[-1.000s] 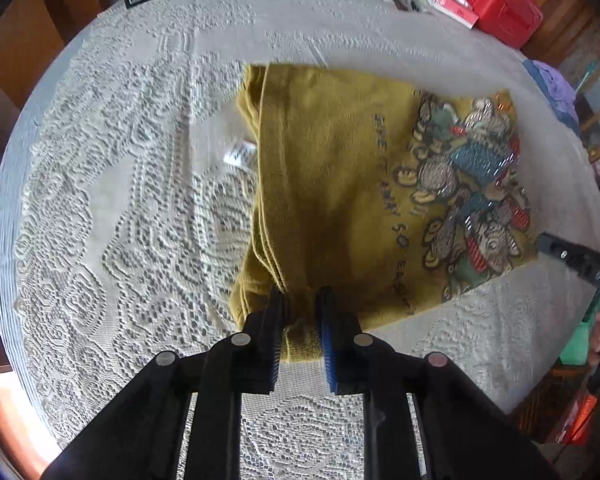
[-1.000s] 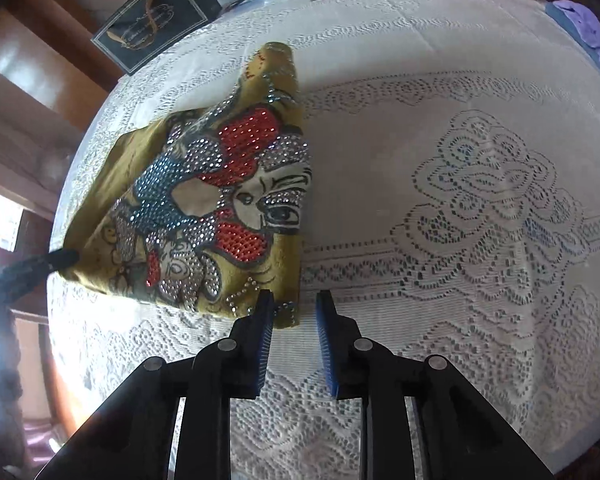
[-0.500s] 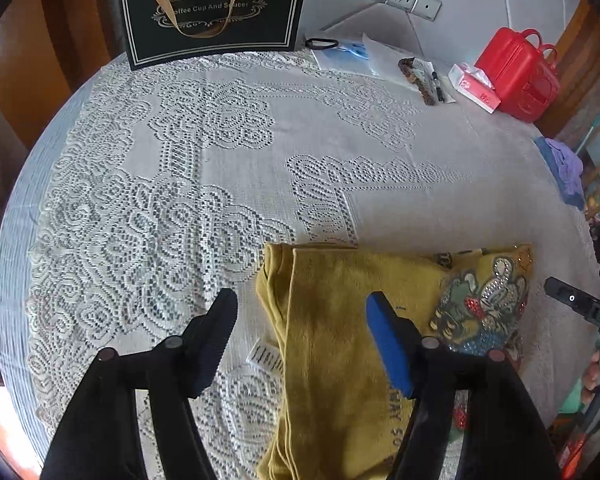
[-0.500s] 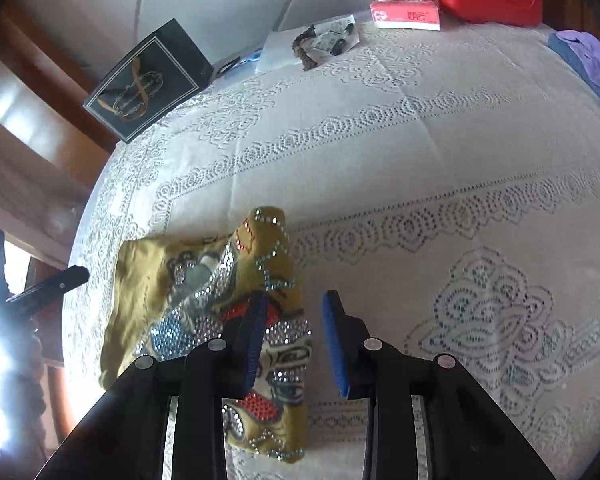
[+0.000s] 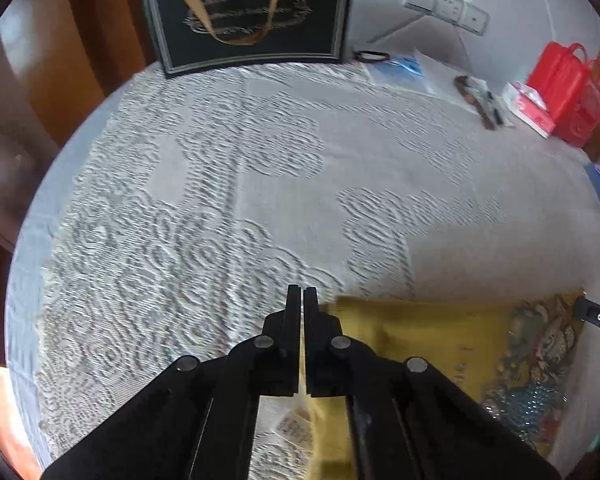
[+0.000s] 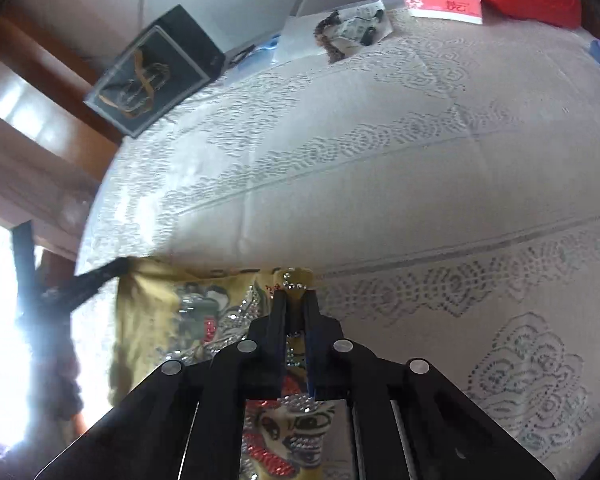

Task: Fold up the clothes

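Lace-covered counter, near edge: yellow shirt lies folded there, your right hand-held gripper clenched on its rhinestone-printed corner, seemingly to carry the fold, your left hand-held gripper pinched together beside the shirt's plain edge, seemingly empty.

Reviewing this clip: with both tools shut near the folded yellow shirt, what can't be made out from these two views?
- Left tool: its arms hide the contact with the yellow shirt, so a pinch can't be confirmed.
- Shirt's near half: cut off by the bottom edge and tool body in both views.
- Right tool: closed on the shirt's corner; layers held not countable.
- Lace tablecloth: motion-blurred.
- Gift bag lettering: too small.
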Demonstrator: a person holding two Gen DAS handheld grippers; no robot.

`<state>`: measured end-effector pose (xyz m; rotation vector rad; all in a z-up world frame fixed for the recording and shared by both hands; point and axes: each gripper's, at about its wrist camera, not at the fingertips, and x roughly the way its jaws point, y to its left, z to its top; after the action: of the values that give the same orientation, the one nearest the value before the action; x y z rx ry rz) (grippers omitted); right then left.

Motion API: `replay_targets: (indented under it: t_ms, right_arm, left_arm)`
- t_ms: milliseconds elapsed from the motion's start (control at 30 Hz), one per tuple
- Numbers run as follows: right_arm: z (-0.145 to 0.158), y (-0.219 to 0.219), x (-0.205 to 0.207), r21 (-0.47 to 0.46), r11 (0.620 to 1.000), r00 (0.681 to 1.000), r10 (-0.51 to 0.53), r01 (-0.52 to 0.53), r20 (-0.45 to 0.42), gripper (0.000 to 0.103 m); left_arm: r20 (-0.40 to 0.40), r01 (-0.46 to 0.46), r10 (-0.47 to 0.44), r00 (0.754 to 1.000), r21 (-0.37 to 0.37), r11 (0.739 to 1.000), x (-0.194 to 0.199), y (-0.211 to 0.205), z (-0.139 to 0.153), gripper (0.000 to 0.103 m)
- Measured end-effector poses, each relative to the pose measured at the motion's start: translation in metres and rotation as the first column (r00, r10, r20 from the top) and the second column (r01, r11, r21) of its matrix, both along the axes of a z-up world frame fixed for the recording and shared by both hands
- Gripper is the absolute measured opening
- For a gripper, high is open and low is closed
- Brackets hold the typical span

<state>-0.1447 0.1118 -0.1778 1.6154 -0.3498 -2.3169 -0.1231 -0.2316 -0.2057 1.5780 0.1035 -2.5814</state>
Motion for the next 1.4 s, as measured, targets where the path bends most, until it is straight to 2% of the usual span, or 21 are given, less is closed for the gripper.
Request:
replay_targets:
  t_ms: [33,100,133,167,300,400,467,500,600,633,733,767,800,867,900,933,967,1033,1200,1300,1400]
  right_arm:
    - [-0.006,0.002,-0.005,0.028,0.999,1.000,-0.022,0.022,0.003,0.008]
    - [-0.018,0.005,-0.013,0.054,0.996,0.997,-0.067,0.066,0.024,0.017]
    - [-0.018,0.007,-0.012,0.036,0.997,0.997,-0.076,0.075,0.026,0.025]
    - [-0.016,0.008,-0.011,0.004,0.997,0.997,-0.078,0.078,0.025,0.027]
    - [0.009,0.014,0.012,-0.062,0.996,0.997,-0.063,0.061,-0.040,0.028]
    - [0.014,0.013,0.030,-0.095,0.995,0.999,-0.016,0.012,-0.044,0.026]
    - [0.013,0.007,0.038,-0.108,0.994,0.999,0.031,-0.035,-0.038,0.014]
    - [0.008,0.003,0.039,-0.108,0.993,0.999,0.046,-0.048,-0.027,0.013]
    - [-0.020,-0.002,0.040,-0.044,0.997,0.995,0.062,-0.059,0.084,0.012]
    - [-0.024,-0.001,0.043,-0.027,0.998,0.992,0.065,-0.063,0.110,0.004]
    - [-0.022,0.007,0.061,0.011,0.997,0.988,0.076,-0.078,0.136,0.003]
    - [-0.019,0.009,0.067,0.021,0.997,0.989,0.072,-0.075,0.128,0.009]
    - [-0.015,0.012,0.073,0.032,0.997,0.991,0.065,-0.069,0.118,0.012]
    - [-0.009,0.016,0.083,0.034,0.998,0.994,0.050,-0.053,0.098,0.016]
    - [-0.005,0.019,0.087,0.017,0.999,0.995,0.041,-0.042,0.088,0.016]
    - [-0.002,0.021,0.091,0.000,1.000,0.996,0.031,-0.031,0.078,0.017]
    - [0.000,0.023,0.096,-0.013,1.000,0.997,0.023,-0.023,0.069,0.017]
    - [0.003,0.025,0.101,-0.028,1.000,0.998,0.012,-0.010,0.061,0.017]
    - [0.005,0.031,0.108,-0.055,0.998,0.999,-0.016,0.019,0.046,0.017]
    - [0.003,0.033,0.112,-0.071,0.997,0.998,-0.033,0.036,0.044,0.017]
    - [-0.005,0.036,0.114,-0.073,0.996,0.997,-0.048,0.052,0.055,0.017]
  left_arm:
    - [0.000,-0.033,0.033,0.999,-0.035,0.999,-0.005,-0.007,-0.003,0.001]
    - [0.051,-0.064,0.060,0.997,0.080,0.995,-0.009,-0.024,-0.012,0.001]
    - [0.049,-0.057,0.052,0.997,0.107,0.993,-0.005,-0.027,-0.011,0.001]
    - [0.048,-0.049,0.043,0.998,0.132,0.990,0.000,-0.030,-0.009,0.001]
    - [0.052,0.063,-0.073,0.996,0.174,0.983,0.018,-0.014,0.006,0.001]
    - [0.049,0.141,-0.154,0.987,0.213,0.967,0.033,0.007,0.013,0.001]
    - [0.069,0.175,-0.197,0.978,0.239,0.955,0.042,0.022,0.009,0.001]
    - [0.083,0.189,-0.213,0.973,0.232,0.954,0.045,0.029,0.004,0.001]
    - [0.145,0.211,-0.243,0.959,0.206,0.955,0.057,0.043,-0.014,0.002]
    - [0.165,0.212,-0.247,0.955,0.202,0.956,0.061,0.044,-0.020,0.002]
    - [0.137,0.230,-0.258,0.956,0.194,0.954,0.073,0.045,-0.021,0.003]
    - [0.136,0.229,-0.258,0.957,0.197,0.953,0.074,0.045,-0.020,0.004]
    - [0.133,0.227,-0.258,0.957,0.206,0.952,0.075,0.045,-0.018,0.010]
    - [0.117,0.227,-0.260,0.959,0.235,0.945,0.079,0.046,-0.012,0.035]
    - [0.101,0.236,-0.267,0.958,0.246,0.940,0.083,0.047,-0.007,0.067]
    - [0.080,0.246,-0.271,0.959,0.240,0.939,0.087,0.049,0.000,0.093]
    - [0.057,0.252,-0.270,0.961,0.221,0.942,0.091,0.050,0.006,0.097]
    - [0.045,0.249,-0.262,0.964,0.194,0.949,0.096,0.049,0.013,0.097]
    - [0.120,0.123,-0.145,0.982,0.175,0.977,0.099,0.018,0.003,0.096]
    - [0.164,0.080,-0.111,0.980,0.187,0.979,0.107,0.004,-0.011,0.087]
    - [0.162,0.073,-0.109,0.981,0.214,0.974,0.108,0.008,-0.020,0.081]
